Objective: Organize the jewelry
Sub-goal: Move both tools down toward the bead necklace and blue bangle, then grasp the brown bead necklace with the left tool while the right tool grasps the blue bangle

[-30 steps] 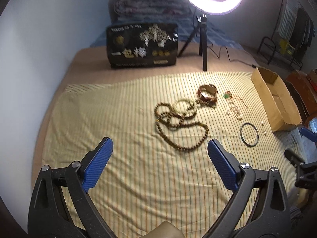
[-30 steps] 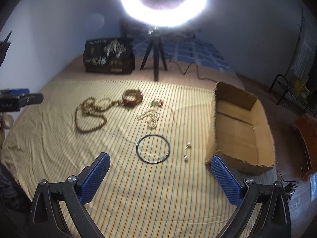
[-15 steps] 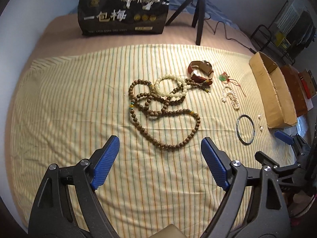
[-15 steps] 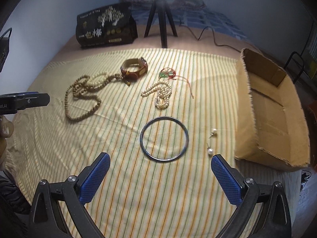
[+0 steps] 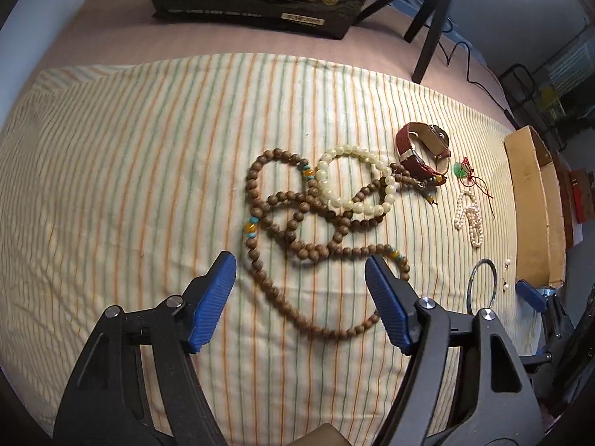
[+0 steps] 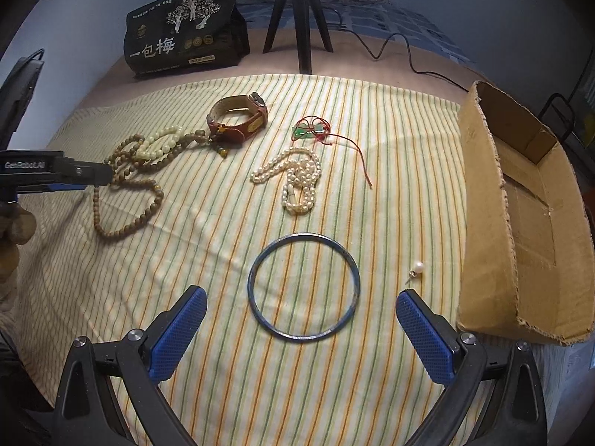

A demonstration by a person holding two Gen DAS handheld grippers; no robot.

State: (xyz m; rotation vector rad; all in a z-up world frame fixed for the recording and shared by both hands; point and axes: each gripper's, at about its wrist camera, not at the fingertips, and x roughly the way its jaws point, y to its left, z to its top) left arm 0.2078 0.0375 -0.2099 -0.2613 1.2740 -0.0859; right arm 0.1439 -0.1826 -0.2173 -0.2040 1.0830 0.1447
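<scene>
Jewelry lies on a striped cloth [image 5: 111, 148]. My left gripper [image 5: 301, 271] is open, its blue pads straddling the near loop of a long brown bead necklace [image 5: 282, 200]. A cream bead bracelet [image 5: 353, 182] lies over the necklace. A red-strapped watch [image 5: 424, 148] sits beyond. My right gripper [image 6: 301, 308] is open, its pads either side of a dark blue bangle [image 6: 303, 286]. A pearl strand [image 6: 297, 178], a green pendant on red cord [image 6: 308, 130] and a pearl earring [image 6: 416, 269] lie nearby.
An open cardboard box [image 6: 520, 204] stands on the right edge of the cloth. A black printed bag [image 6: 186, 37] and a light tripod [image 6: 301, 18] with its cable stand at the back. The left gripper also shows in the right wrist view [image 6: 55, 174].
Both grippers have moved forward and down toward the cloth. The left now frames the brown necklace, the right frames the bangle. Both stay open.
</scene>
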